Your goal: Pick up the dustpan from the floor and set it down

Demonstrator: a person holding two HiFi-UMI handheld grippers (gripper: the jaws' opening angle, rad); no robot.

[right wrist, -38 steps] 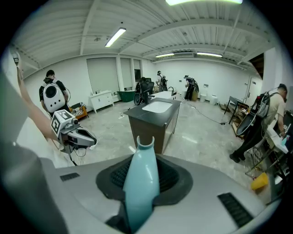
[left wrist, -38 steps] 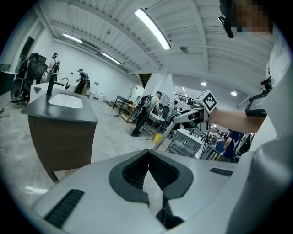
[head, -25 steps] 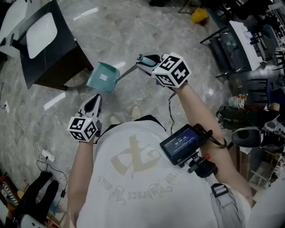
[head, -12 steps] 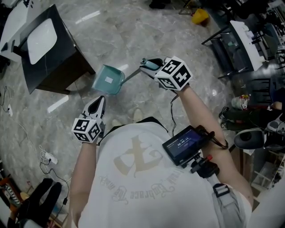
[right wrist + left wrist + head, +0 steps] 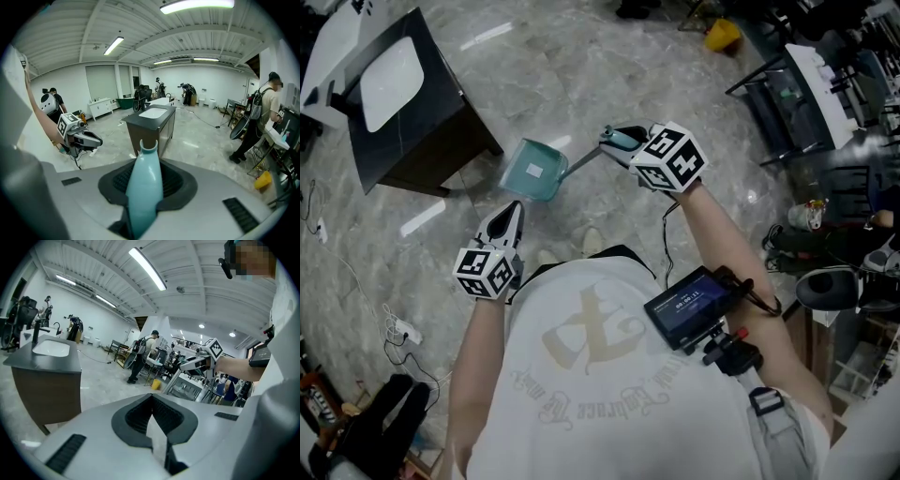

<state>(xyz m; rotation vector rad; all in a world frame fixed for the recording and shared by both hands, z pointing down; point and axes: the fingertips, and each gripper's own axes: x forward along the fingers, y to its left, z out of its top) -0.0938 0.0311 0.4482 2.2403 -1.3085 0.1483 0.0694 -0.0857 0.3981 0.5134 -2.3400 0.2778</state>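
Observation:
A teal dustpan (image 5: 532, 169) hangs over the marble floor, its pan toward the dark cabinet and its thin handle slanting up to the right. My right gripper (image 5: 617, 139) is shut on the handle's thick teal end. In the right gripper view that handle (image 5: 143, 187) fills the gap between the black pads and sticks out ahead. My left gripper (image 5: 508, 214) hovers nearer to my body, below the pan and apart from it. Its fingers meet at a point with nothing between them (image 5: 152, 401).
A dark cabinet with a white basin (image 5: 403, 103) stands left of the dustpan. Metal racks and chairs (image 5: 806, 94) crowd the right side, and a yellow object (image 5: 720, 33) lies at the far end. Cables (image 5: 394, 328) trail at lower left. A person (image 5: 262, 117) stands at the right.
The right gripper and the dustpan have drifted slightly to the right in the head view, with the grip unchanged. The left gripper has kept still.

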